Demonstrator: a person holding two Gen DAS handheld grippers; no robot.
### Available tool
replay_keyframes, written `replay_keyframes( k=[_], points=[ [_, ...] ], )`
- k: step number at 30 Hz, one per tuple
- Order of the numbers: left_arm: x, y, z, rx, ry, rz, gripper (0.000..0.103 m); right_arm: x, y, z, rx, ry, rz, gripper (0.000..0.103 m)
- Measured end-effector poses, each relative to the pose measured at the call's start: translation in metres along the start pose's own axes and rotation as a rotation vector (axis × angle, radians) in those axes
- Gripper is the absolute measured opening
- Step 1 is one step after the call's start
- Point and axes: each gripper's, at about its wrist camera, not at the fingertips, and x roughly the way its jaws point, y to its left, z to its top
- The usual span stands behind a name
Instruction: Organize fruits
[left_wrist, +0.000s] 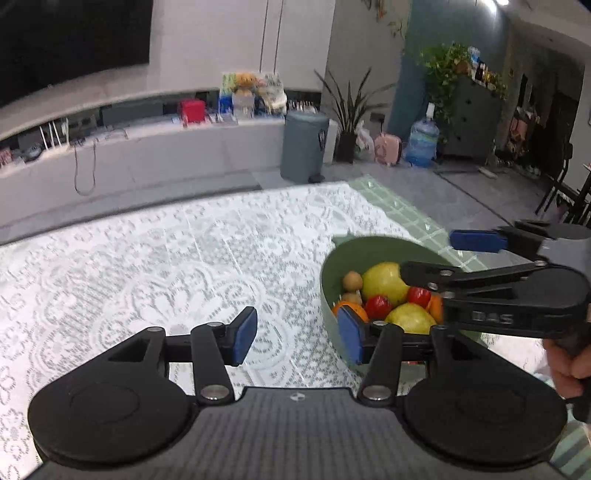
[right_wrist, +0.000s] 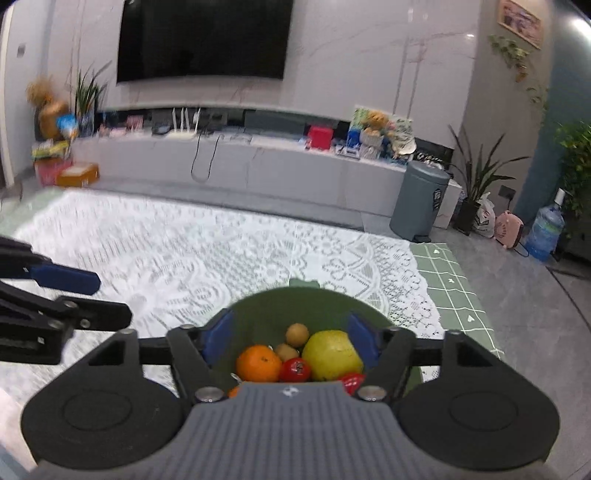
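Observation:
A green bowl (right_wrist: 295, 302) stands on the lace tablecloth near the table's right end and also shows in the left wrist view (left_wrist: 365, 251). It holds a large yellow fruit (right_wrist: 332, 354), an orange (right_wrist: 258, 363), red fruits (right_wrist: 294, 370) and small brown fruits (right_wrist: 297, 334). My right gripper (right_wrist: 291, 339) is open and empty, hovering right over the bowl's fruit. My left gripper (left_wrist: 297, 334) is open and empty, just left of the bowl, its right finger (left_wrist: 349, 339) in front of the bowl's near wall. The right gripper (left_wrist: 476, 258) reaches over the bowl from the right.
The white lace tablecloth (left_wrist: 166, 266) covers the table over a green checked mat (right_wrist: 454, 280). Beyond the table's far edge stand a grey bin (right_wrist: 419, 199), a TV cabinet (right_wrist: 258, 158), potted plants and a water jug (right_wrist: 545, 232). The left gripper (right_wrist: 55, 295) shows at left.

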Motion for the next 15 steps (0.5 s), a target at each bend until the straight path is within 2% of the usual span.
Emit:
replay_keyframes(
  k=[2, 5, 10, 13, 15],
  points=[
    [-0.009, -0.002, 0.000, 0.011, -0.046, 0.013, 0.063, -0.016, 0.001, 0.000, 0.032, -0.026, -0.002, 0.077],
    [-0.022, -0.005, -0.001, 0.024, -0.106, 0.037, 0.071, -0.039, 0.004, -0.004, 0.064, -0.062, -0.013, 0.082],
    [-0.040, -0.012, -0.009, 0.049, -0.213, 0.087, 0.087, -0.071, 0.014, -0.018, 0.090, -0.111, -0.034, 0.097],
    [-0.050, -0.016, -0.013, 0.075, -0.250, 0.133, 0.094, -0.083, 0.019, -0.028, 0.113, -0.133, -0.057, 0.099],
    [-0.054, -0.020, -0.015, 0.088, -0.258, 0.196, 0.096, -0.088, 0.022, -0.036, 0.135, -0.144, -0.081, 0.099]
  ],
)
